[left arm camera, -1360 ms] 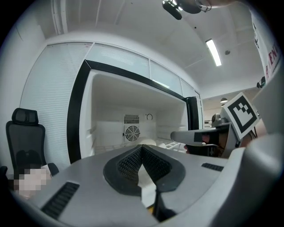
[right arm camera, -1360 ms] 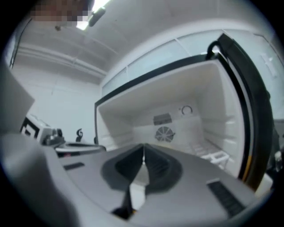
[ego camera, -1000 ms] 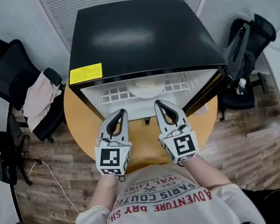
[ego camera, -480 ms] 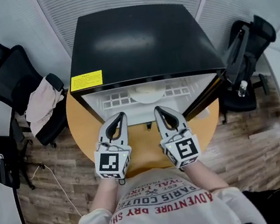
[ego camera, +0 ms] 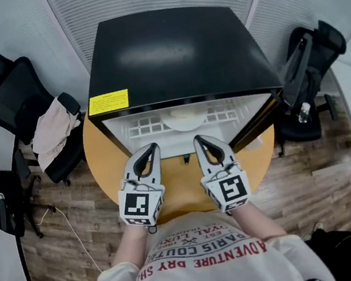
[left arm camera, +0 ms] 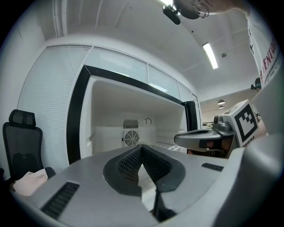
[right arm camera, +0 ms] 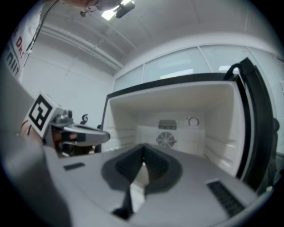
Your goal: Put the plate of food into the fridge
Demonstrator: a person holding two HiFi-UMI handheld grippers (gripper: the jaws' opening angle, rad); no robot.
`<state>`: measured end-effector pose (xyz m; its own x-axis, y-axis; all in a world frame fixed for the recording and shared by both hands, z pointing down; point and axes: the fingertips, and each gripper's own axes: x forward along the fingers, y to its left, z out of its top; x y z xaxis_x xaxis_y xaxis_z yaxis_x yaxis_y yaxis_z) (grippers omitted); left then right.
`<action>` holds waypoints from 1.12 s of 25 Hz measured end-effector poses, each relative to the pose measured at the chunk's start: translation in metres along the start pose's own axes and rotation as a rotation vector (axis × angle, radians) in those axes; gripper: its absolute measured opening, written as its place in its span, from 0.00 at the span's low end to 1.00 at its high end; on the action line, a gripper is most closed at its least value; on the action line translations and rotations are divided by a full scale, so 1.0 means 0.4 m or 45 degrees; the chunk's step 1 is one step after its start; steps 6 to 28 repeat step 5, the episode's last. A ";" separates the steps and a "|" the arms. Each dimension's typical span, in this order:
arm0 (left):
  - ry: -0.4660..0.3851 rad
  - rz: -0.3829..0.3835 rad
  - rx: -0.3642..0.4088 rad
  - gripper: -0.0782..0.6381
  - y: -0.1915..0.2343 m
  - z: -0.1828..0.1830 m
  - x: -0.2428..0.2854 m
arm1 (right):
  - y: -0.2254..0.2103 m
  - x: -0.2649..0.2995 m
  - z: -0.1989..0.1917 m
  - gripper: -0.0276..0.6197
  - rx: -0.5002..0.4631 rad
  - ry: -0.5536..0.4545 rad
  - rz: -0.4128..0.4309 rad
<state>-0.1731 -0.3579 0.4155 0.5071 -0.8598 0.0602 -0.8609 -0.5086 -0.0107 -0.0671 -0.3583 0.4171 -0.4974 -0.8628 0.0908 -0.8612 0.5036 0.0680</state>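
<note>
- At the centre of the head view, a black fridge stands on a round wooden table, with a yellow label at the left front corner of its top.
- Its door is swung open to the right of the frame, so the white inside shows.
- The plate of food is inside the fridge, resting on the white wire shelf about midway across, just under the top edge.
- Lower centre, the left gripper and the right gripper sit side by side over the table, pointing at the fridge opening and apart from the plate.
- The left gripper's jaws are closed tip to tip, with nothing between them; its own view looks into the fridge, where a round fan grille shows on the back wall.
- The right gripper's jaws are also pressed together and empty.
- At the left of the frame a black office chair carries a pale cloth on its seat.
- At the right of the frame a second black chair stands beside the open door.
- Along the bottom edge, the person's white printed shirt fills the frame.
</note>
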 end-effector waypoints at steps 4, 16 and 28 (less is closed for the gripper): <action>0.014 -0.014 -0.009 0.15 -0.007 -0.006 0.002 | 0.010 0.000 0.013 0.09 -0.076 -0.043 0.020; 0.019 -0.018 -0.011 0.15 -0.009 -0.008 0.002 | 0.012 -0.001 0.017 0.09 -0.095 -0.048 0.021; 0.019 -0.018 -0.011 0.15 -0.009 -0.008 0.002 | 0.012 -0.001 0.017 0.09 -0.095 -0.048 0.021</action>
